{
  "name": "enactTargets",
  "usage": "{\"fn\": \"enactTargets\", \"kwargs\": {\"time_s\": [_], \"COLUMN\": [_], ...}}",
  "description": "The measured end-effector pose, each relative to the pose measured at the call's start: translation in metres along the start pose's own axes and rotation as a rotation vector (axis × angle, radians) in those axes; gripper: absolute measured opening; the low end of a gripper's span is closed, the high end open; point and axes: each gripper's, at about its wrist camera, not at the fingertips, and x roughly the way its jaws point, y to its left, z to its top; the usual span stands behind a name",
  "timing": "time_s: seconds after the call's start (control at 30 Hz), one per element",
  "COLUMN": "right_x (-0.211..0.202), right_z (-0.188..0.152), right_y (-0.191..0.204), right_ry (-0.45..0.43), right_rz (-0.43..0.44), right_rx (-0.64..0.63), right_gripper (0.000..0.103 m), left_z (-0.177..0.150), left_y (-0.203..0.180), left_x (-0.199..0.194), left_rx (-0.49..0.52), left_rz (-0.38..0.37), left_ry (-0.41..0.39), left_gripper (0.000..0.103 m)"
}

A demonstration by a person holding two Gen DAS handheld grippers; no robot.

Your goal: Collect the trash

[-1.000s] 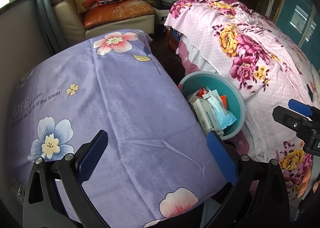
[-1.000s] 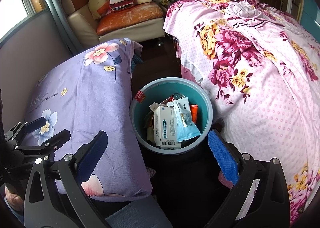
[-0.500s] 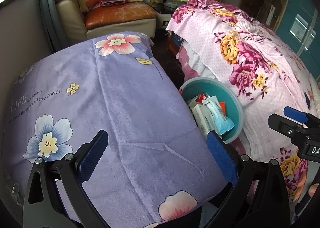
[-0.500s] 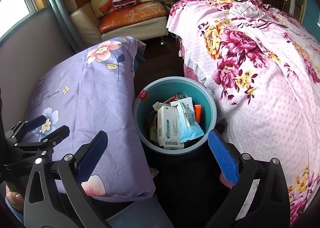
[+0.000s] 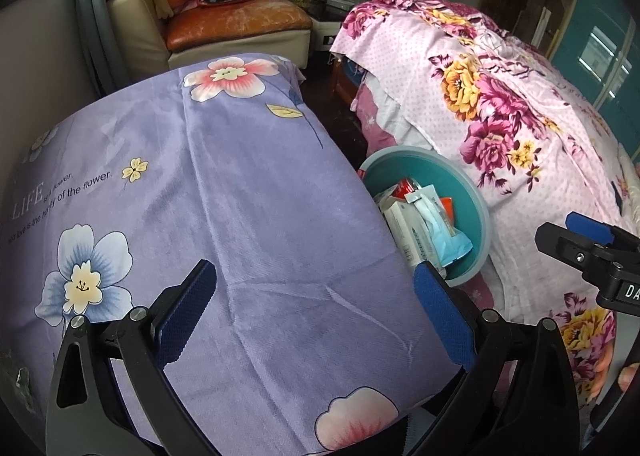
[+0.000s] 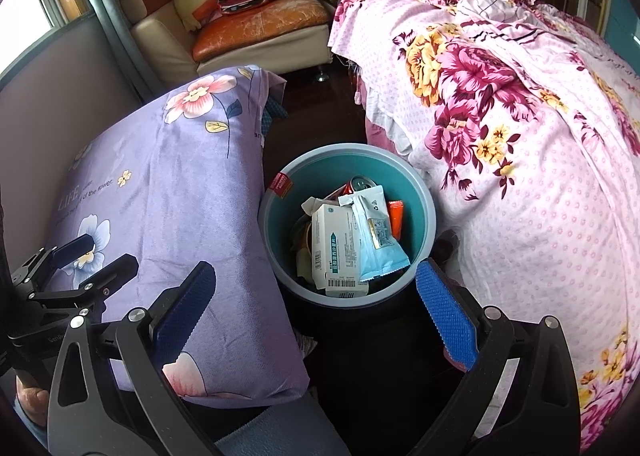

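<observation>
Left wrist view
Left gripper [image 5: 314,310]: its two black fingers with blue ribbed pads [image 5: 186,308] are spread wide and hold nothing.
Under the fingers: a lilac cloth printed with flowers [image 5: 224,192] fills the gap between the pads and runs ahead of them and to their left.
Ahead of the right-side finger: a round teal plastic bin [image 5: 478,212], partly hidden by the lilac cloth's edge. It holds the trash: a white carton [image 5: 404,224], a pale blue and white wrapper [image 5: 444,234], and a small orange packet [image 5: 447,207].
Right of the bin: a pink bedspread with magenta and yellow flowers [image 5: 500,104], against the bin's far side.
Far right of the fingers: the right gripper [image 5: 592,246], seen side on over the bedspread.
Far ahead: a cream armchair with an orange seat cushion [image 5: 236,22].

Right wrist view
Right gripper [image 6: 316,310]: the blue-padded fingers stand wide apart, empty.
Between and just ahead of the fingers: the teal bin [image 6: 428,212], its mouth open to the camera, standing on a dark floor between cloth and bedspread.
In the bin: the white carton [image 6: 336,248] with a barcode on its near end, the blue and white wrapper [image 6: 378,242] lying on it, the orange packet [image 6: 395,216] to the right, and a drink can top [image 6: 362,183] behind.
On the bin's left rim: a red label [image 6: 281,184].
Left of the fingers: the lilac cloth [image 6: 168,192], with the left gripper [image 6: 96,254] over its near corner, jaws parted.
Right of the fingers: the pink bedspread [image 6: 520,136].
</observation>
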Motion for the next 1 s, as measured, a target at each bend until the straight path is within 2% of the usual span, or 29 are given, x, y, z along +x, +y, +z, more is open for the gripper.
{"fn": "enactTargets", "kwargs": {"time_s": [0.43, 1.0], "right_x": [0.011, 0.016], "right_z": [0.000, -0.001], "right_y": [-0.015, -0.021], "right_ry": [0.014, 0.019], "right_rz": [-0.001, -0.001], "right_rx": [0.032, 0.038], "right_gripper": [0.096, 0.096], "left_z": [0.000, 0.001], "left_y": [-0.004, -0.003], "left_x": [0.016, 0.018], "left_rx": [0.012, 0.012], "left_rz": [0.023, 0.027], "left_ry": [0.024, 0.025], "left_gripper": [0.099, 0.099]}}
